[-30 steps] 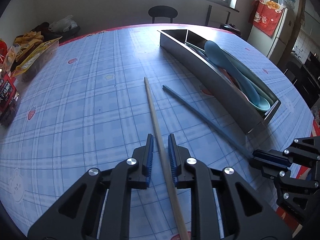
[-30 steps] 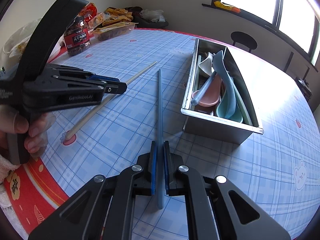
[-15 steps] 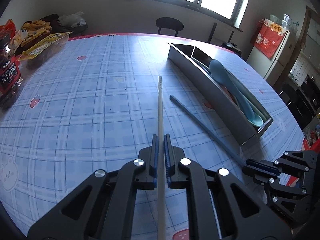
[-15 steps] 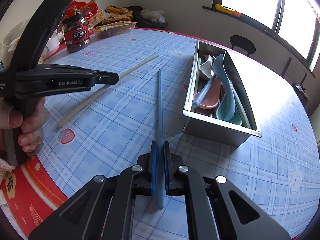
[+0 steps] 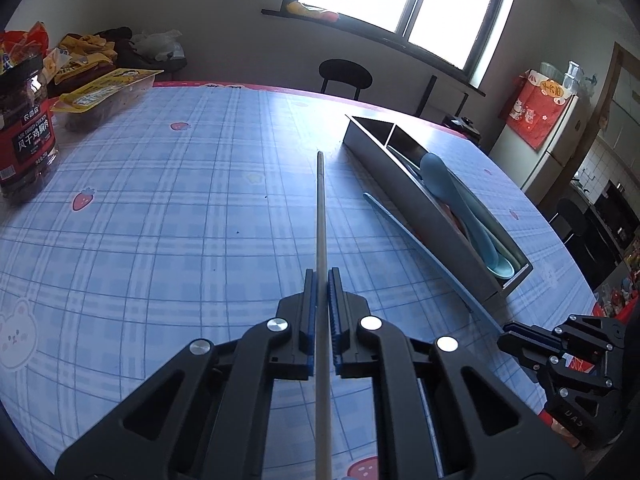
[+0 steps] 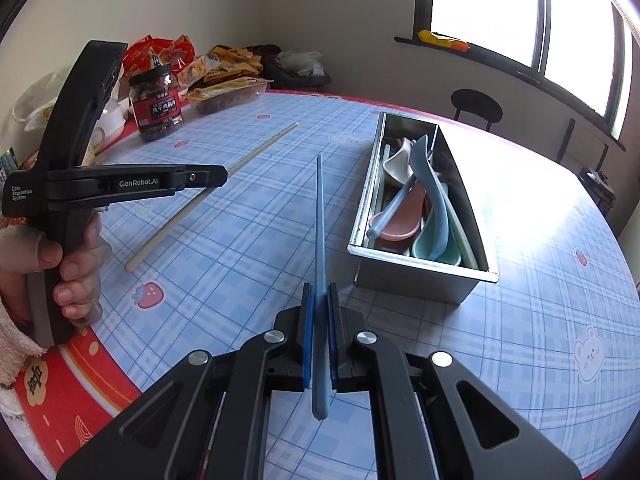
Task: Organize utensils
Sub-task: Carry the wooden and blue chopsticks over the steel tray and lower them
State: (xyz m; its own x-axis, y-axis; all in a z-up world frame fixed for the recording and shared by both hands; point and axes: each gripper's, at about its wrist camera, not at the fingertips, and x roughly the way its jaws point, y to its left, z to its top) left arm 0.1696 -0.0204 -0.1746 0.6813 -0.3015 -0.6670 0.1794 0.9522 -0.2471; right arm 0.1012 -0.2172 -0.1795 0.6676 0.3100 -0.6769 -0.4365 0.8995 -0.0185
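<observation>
A beige chopstick (image 5: 321, 216) sits clamped between the closed blue pads of the left tongs (image 5: 322, 316), its tip pointing out over the blue plaid tabletop (image 5: 160, 240), left of the steel utensil tray (image 6: 416, 276). The right tongs (image 6: 319, 332) are likewise closed tight on a blue chopstick (image 6: 319, 220), which runs alongside the tray's left wall, just beside it. Inside the tray lie blue, pink and white spoons (image 6: 434, 204), crossed over one another. A red-labelled jar (image 6: 157, 102) and snack packets stand far left of the tray.
</observation>
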